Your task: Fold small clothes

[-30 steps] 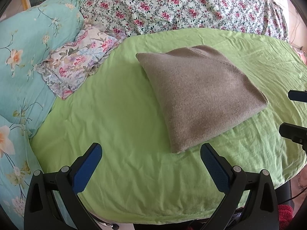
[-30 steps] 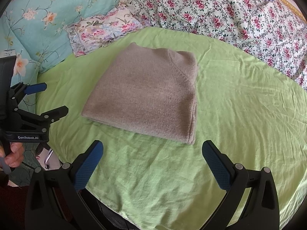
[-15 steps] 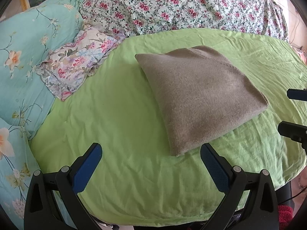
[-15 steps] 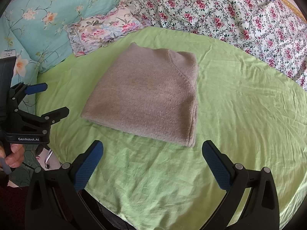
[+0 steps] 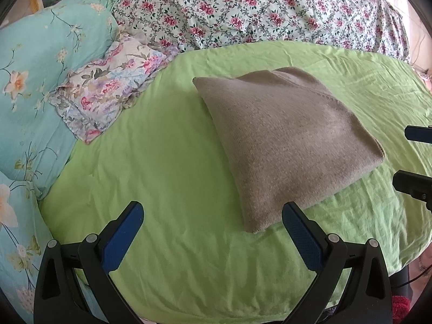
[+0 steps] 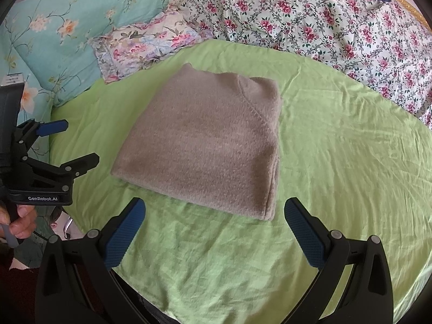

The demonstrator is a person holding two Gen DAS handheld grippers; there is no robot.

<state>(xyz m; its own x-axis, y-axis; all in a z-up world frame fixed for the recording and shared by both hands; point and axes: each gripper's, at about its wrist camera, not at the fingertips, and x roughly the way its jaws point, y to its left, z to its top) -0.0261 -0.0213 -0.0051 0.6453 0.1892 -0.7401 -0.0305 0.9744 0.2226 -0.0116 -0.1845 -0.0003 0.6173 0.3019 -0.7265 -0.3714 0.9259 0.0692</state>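
A grey-brown knit garment [image 5: 286, 140] lies folded into a flat rectangle on the green sheet [image 5: 167, 167]; it also shows in the right wrist view [image 6: 205, 145]. My left gripper [image 5: 213, 213] is open and empty, hovering just short of the garment's near left corner. My right gripper [image 6: 214, 210] is open and empty, hovering just short of the garment's near edge. The left gripper shows at the left edge of the right wrist view [image 6: 70, 145], and the right gripper's fingertips [image 5: 415, 135] show at the right edge of the left wrist view.
A small floral pillow [image 5: 108, 97] lies at the sheet's back left. A turquoise flowered quilt [image 5: 35, 86] lies on the left. A pink-flowered quilt [image 5: 256, 10] runs along the back. The sheet's front edge [image 5: 243, 305] drops off close to me.
Both grippers have drifted slightly towards the garment. The garment has not moved and both grippers stay open.
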